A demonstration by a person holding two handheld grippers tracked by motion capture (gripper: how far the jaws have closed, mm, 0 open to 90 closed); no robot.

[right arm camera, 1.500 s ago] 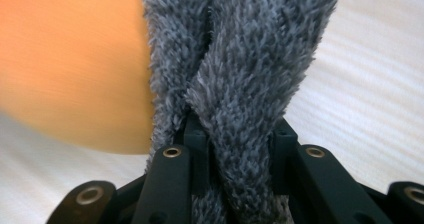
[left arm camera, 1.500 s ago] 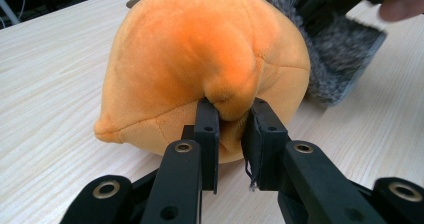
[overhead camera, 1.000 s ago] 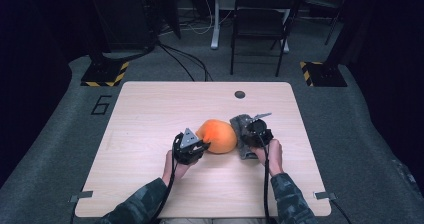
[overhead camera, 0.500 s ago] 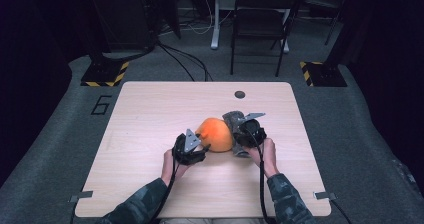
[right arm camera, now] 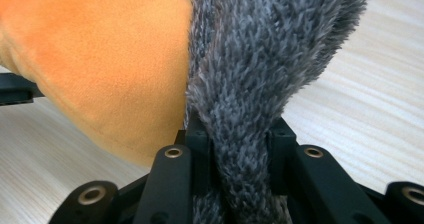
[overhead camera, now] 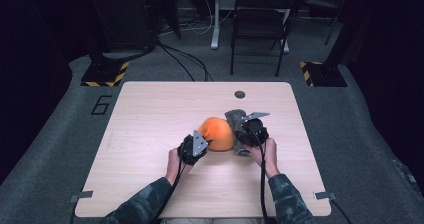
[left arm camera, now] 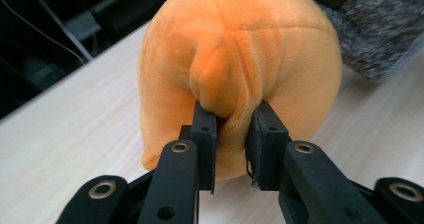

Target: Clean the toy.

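In the middle of the high view the orange plush toy (overhead camera: pixel 216 133) sat on the worktop (overhead camera: pixel 150 114), with its grey furry part (overhead camera: pixel 235 119) just to its right. The left tongs (left arm camera: pixel 231 126) had just been closing and were now clamped on a pinched fold of the orange fabric, low in the centre of the left gripper view. The right tongs (right arm camera: pixel 239 139) were shut on the grey fur, which rose between the jaws at the bottom centre of the right gripper view.

The main risk seemed to be the left hold: it caught only a small ridge of soft cloth, so any pull apart could have let the fold slide out. The fur was likely slippery too, and the right grip could have stripped along it. Pulling hard in opposite directions might also have strained the seam where orange met grey.
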